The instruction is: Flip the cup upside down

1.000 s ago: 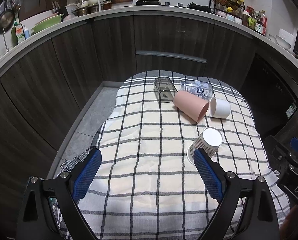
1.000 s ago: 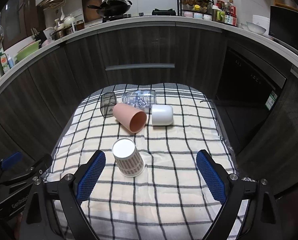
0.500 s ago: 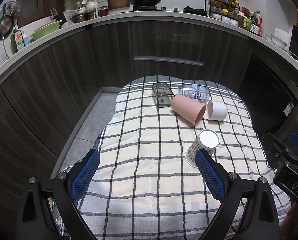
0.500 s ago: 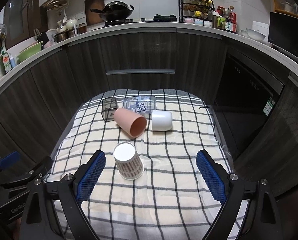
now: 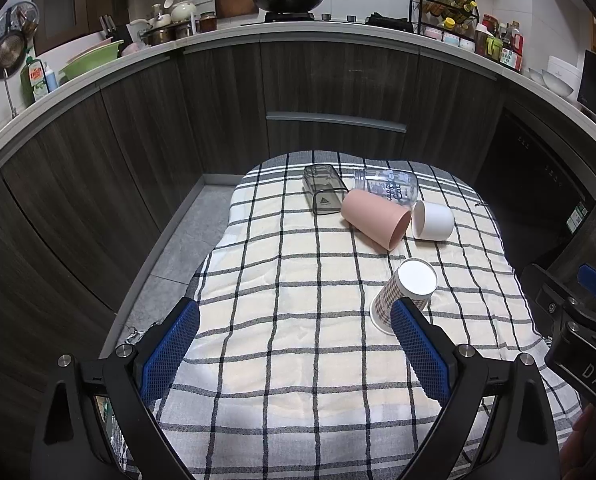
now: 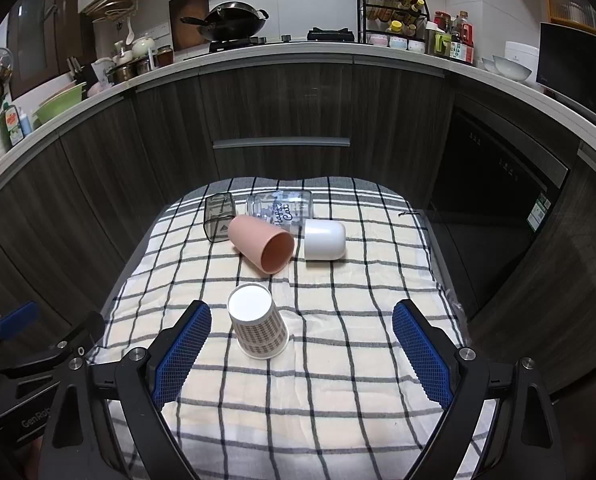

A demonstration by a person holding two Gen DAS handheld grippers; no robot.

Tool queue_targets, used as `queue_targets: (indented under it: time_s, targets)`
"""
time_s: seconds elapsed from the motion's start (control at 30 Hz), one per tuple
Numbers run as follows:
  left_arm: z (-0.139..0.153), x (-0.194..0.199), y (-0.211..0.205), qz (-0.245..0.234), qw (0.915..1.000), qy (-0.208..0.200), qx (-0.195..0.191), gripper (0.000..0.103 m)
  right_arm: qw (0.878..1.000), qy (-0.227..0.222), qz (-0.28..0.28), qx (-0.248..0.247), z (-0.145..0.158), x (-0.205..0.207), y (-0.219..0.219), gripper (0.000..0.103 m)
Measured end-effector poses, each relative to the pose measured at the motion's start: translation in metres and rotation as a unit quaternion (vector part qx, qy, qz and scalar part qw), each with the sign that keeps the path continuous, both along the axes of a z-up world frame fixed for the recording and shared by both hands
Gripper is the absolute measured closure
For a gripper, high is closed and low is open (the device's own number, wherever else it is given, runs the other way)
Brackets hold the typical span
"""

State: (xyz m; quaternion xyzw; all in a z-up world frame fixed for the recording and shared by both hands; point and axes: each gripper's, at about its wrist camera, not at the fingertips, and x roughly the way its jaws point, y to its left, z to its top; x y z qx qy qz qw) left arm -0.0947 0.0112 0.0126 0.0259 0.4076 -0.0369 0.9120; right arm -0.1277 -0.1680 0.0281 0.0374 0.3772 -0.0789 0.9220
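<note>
Patterned paper cup (image 6: 258, 326) standing upside down on the checked cloth (image 6: 337, 380), and we hold nothing.

In the right wrist view we see it low and left of centre, wide rim on the cloth, white base up, just beside our right gripper's (image 6: 301, 350) left pad and untouched; in the left wrist view the same cup (image 5: 403, 294) sits right of centre, partly behind a blue pad. Our right gripper's jaws are spread wide and empty, and so are those of our left gripper (image 5: 296, 344). Toward the upper middle of the frame four more lie on their sides in a tight cluster: a pink cup (image 6: 260, 248), a white cup (image 6: 325, 239), a clear printed glass (image 6: 282, 208) and a smoky square tumbler (image 6: 219, 218). Dark cabinets (image 6: 282, 120) curve behind the table.
</note>
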Motion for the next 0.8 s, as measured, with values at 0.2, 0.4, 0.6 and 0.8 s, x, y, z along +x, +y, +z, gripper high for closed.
queue_targets:
  time_s: [0.2, 0.4, 0.6, 0.8]
  targets:
    - [-0.0001, 0.0003, -0.0004, 0.001, 1.0, 0.0, -0.001, 0.005, 1.0, 0.001, 0.001, 0.001, -0.001, -0.0002, 0.0002, 0.011]
    - [-0.0008, -0.0006, -0.0002, -0.002, 1.0, 0.001, -0.002, 0.005, 1.0, 0.0, 0.0, 0.001, -0.0014, -0.0003, 0.0003, 0.011]
    - [-0.0009, -0.0014, 0.0002, -0.002, 1.0, -0.001, -0.004, 0.005, 1.0, 0.0, 0.001, 0.001, -0.0018, -0.0003, 0.0001, 0.011]
    - [-0.0007, -0.0015, -0.0001, -0.001, 1.0, -0.002, -0.004, 0.005, 1.0, 0.0, 0.001, 0.001, -0.0015, -0.0003, -0.0001, 0.011]
